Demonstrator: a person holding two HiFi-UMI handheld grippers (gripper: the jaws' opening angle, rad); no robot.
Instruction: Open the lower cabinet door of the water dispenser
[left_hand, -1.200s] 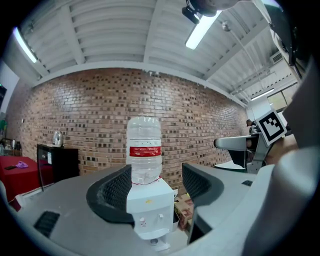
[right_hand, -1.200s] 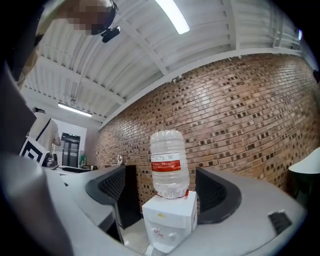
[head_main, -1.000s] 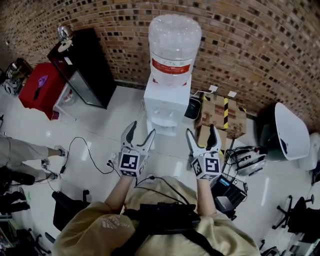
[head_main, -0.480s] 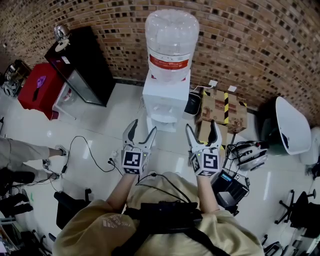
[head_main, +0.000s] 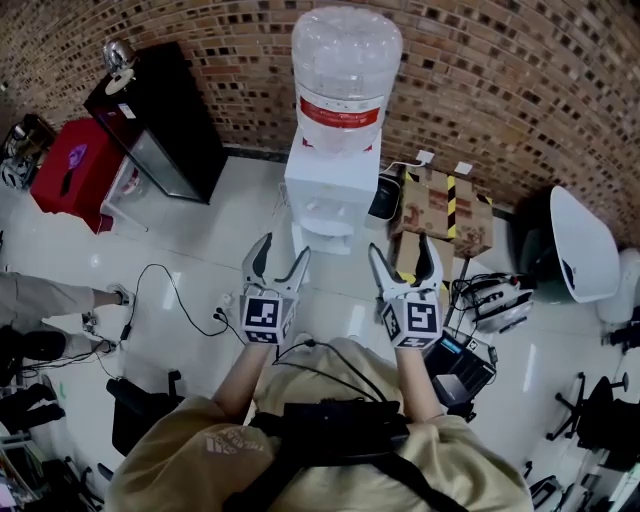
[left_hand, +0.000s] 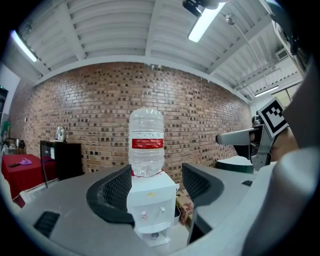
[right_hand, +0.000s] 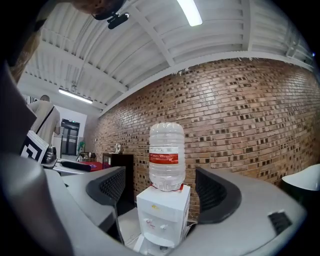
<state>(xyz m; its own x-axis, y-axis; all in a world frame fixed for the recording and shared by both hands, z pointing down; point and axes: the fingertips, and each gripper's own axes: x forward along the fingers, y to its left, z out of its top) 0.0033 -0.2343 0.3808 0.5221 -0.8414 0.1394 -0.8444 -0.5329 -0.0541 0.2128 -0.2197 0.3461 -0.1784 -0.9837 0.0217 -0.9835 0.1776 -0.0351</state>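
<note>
A white water dispenser (head_main: 332, 190) with a clear bottle (head_main: 346, 70) on top stands against the brick wall. It also shows between the jaws in the left gripper view, dispenser (left_hand: 150, 202), and in the right gripper view, dispenser (right_hand: 162, 212). My left gripper (head_main: 283, 250) and right gripper (head_main: 400, 247) are held side by side, short of the dispenser, both open and empty. Neither touches it. The dispenser's lower front is hidden: from above in the head view, and behind the gripper bodies in both gripper views.
A black cabinet (head_main: 160, 120) with a kettle (head_main: 118, 55) and a red table (head_main: 68, 165) stand to the left. Cardboard boxes (head_main: 445, 225) and a white chair (head_main: 580, 255) are on the right. Cables (head_main: 165, 300) and gear (head_main: 460, 368) lie on the floor; a person's leg (head_main: 40, 298) at far left.
The dispenser sits slightly higher in the head view than a second ago. Both grippers stay open and keep almost the same place in front of me.
</note>
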